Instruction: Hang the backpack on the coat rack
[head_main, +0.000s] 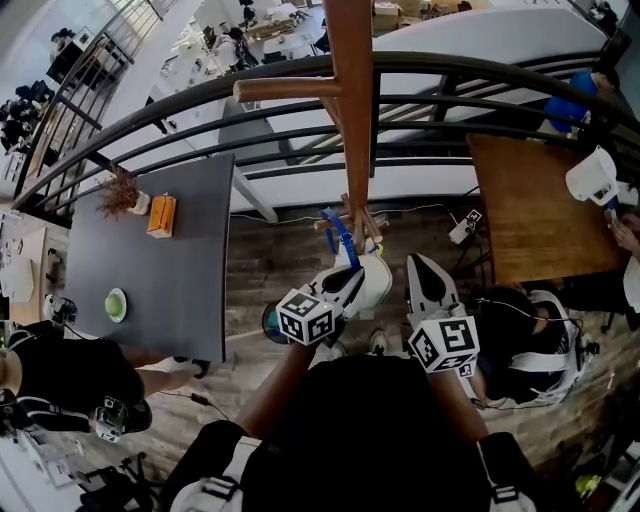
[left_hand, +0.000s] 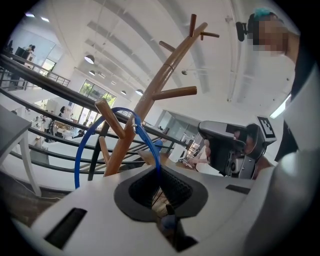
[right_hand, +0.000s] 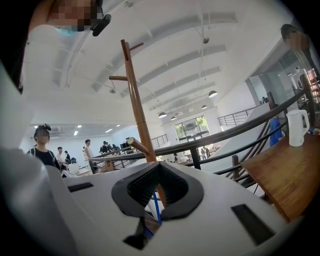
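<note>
Railing (right_hand: 208, 136) and open hall behind. The strap (left_hand: 149, 146) is already looped over a low peg (left_hand: 109, 116) on the rack (left_hand: 166, 75). Left gripper (left_hand: 160, 187) is pinching the strap, right gripper (right_hand: 156, 197) is closed nearby, and the bag (head_main: 268, 322) is mostly hidden below. Looks nearly done, just needs releasing.

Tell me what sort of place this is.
Probably a mezzanine in an open-plan office or workshop: a curved black railing overlooks desks on the floor below, with a grey table and wooden coat rack nearby.
</note>
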